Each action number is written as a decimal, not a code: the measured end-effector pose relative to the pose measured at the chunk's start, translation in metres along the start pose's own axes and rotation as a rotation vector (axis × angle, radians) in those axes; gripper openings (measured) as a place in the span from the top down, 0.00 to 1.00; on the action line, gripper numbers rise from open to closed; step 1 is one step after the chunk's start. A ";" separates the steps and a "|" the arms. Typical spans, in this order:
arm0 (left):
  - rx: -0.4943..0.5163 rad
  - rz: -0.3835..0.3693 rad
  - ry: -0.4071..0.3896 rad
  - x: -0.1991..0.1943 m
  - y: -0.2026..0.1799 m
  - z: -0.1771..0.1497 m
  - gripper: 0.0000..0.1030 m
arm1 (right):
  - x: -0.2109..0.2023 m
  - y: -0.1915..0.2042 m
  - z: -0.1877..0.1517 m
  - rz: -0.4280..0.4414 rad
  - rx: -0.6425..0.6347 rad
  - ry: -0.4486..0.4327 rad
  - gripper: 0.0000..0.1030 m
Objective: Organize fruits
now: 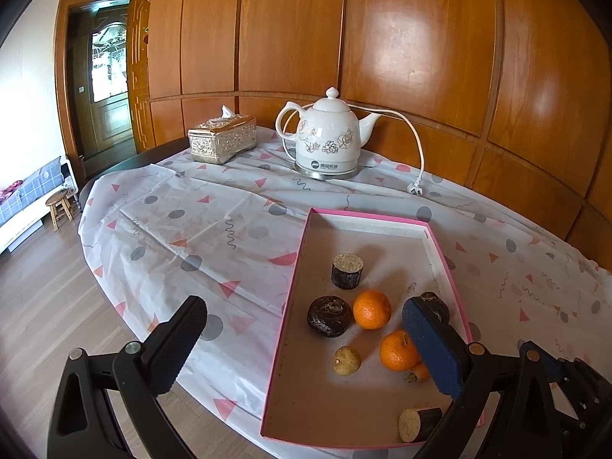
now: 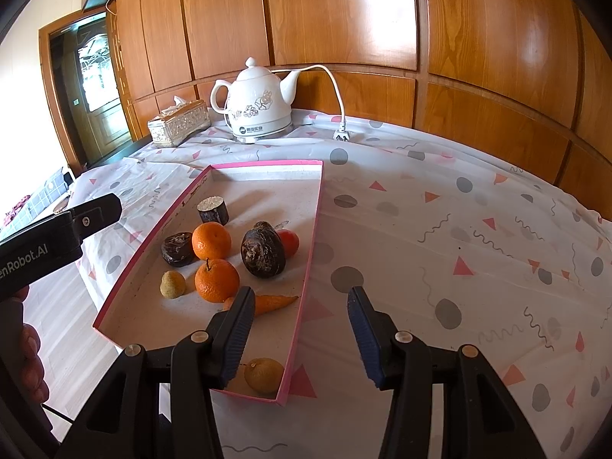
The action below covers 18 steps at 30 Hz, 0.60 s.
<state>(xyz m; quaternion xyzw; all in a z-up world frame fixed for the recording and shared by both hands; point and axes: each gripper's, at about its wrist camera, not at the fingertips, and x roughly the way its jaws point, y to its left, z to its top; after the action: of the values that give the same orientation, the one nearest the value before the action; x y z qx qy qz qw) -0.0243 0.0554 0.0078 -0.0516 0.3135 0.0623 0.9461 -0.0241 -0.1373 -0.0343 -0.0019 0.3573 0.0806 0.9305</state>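
the shallow pink-rimmed cardboard tray (image 2: 311,206) on the bench already holds every fruit in sight: two round orange tangerines (image 2: 211,240) side by side, a small red tomato-like fruit (image 2: 290,242) tucked behind a large dark brown lumpy fruit (image 2: 262,249), a thin orange carrot (image 2: 273,302), two small yellowish fruits (image 2: 173,284), a flat dark brown round piece (image 2: 177,248) and a dark cylinder with a pale cut top (image 2: 212,209). in the left wrist view another cut cylinder (image 1: 419,424) lies at the near end. nothing loose shows on the patterned white tablecloth (image 2: 440,210), so the gathering looks largely done; what may be left is sorting or tidying inside the tray.

the left tongs (image 1: 306,348) are spread wide and empty, straddling the tray's left rim. the right tongs (image 2: 302,336) are likewise apart and empty, straddling the tray's right rim.

farther back stand a white ceramic electric kettle (image 2: 260,103) with its unplugged cord (image 2: 336,88) and a silver embossed tissue box (image 2: 179,124), well clear of the work. the tray's raised rim is the only likely snag.
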 end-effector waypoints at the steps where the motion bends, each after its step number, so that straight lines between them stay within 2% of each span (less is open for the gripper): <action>1: -0.001 0.000 0.000 0.000 0.000 0.000 0.00 | 0.000 0.000 0.000 0.000 0.001 0.000 0.50; 18: 0.005 0.005 -0.006 -0.002 0.002 0.000 0.00 | 0.001 0.000 -0.001 0.002 -0.007 0.009 0.50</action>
<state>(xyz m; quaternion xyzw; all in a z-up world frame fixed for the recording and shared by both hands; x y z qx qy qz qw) -0.0261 0.0568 0.0089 -0.0482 0.3110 0.0639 0.9470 -0.0244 -0.1371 -0.0358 -0.0051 0.3612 0.0828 0.9288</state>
